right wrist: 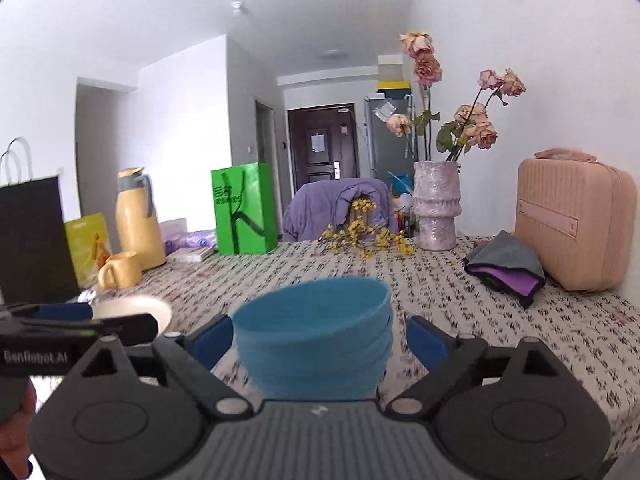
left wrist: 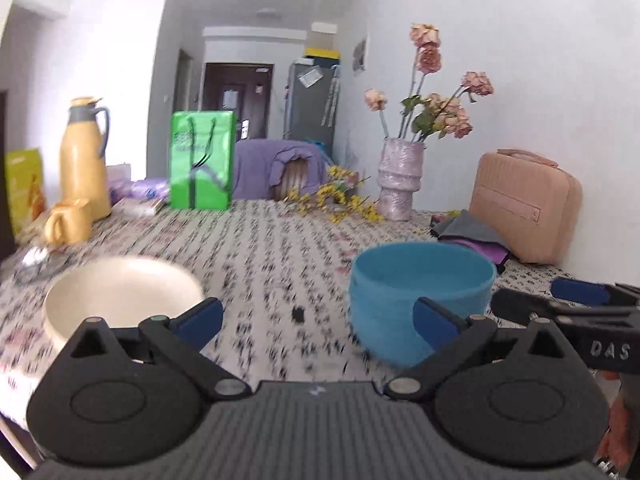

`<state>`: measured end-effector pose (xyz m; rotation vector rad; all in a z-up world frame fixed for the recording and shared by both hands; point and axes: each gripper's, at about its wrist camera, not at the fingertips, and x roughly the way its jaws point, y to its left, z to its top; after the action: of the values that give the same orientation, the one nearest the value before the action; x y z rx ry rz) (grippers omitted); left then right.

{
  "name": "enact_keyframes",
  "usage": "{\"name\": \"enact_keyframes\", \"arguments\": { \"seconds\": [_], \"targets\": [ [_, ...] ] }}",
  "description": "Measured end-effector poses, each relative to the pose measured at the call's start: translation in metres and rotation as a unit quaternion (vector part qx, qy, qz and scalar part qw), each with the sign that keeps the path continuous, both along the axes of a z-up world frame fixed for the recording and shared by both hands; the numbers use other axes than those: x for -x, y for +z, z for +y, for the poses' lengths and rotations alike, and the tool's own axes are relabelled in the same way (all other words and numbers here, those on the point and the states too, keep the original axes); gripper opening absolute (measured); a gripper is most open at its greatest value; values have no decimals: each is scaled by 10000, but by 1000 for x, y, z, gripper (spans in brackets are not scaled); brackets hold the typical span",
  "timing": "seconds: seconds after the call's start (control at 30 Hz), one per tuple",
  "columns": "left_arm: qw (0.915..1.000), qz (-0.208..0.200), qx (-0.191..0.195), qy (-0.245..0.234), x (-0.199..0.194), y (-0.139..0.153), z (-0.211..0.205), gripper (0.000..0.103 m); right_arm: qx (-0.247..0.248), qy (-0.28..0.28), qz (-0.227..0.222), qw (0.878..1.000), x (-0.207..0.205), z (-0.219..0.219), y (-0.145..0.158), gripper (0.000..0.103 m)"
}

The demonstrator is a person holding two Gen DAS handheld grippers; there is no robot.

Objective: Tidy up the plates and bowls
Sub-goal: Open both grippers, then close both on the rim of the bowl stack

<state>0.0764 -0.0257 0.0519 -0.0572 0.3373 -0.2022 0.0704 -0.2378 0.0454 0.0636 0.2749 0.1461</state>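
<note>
A stack of blue bowls stands on the patterned tablecloth. In the right wrist view the blue stack sits between the wide-spread fingers of my right gripper, and the pads do not press on it. A cream bowl lies to the left, partly behind the left finger of my left gripper, which is open with only tablecloth between its fingers. The right gripper shows at the right edge of the left wrist view. The left gripper shows at the left edge, before the cream bowl.
At the back stand a yellow jug with a yellow mug, a green bag, a vase of dried roses and yellow sprigs. A pink case and folded cloths lie at the right. A black bag stands at the left.
</note>
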Motion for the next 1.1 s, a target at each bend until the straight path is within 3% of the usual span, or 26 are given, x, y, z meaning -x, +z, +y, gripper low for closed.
{"name": "enact_keyframes", "arguments": {
  "seconds": [0.23, 0.37, 1.1],
  "targets": [
    [9991, 1, -97, 418, 33, -20, 16, 103, 238, 44, 36, 9997, 40, -4, -24, 94],
    [9991, 125, -122, 382, 43, -29, 19, 103, 142, -167, 260, 9994, 45, -12, -36, 94],
    [9992, 176, -108, 334, 32, -28, 13, 103, -85, -453, 202, 9987, 39, -23, -35, 94]
  ]
}}
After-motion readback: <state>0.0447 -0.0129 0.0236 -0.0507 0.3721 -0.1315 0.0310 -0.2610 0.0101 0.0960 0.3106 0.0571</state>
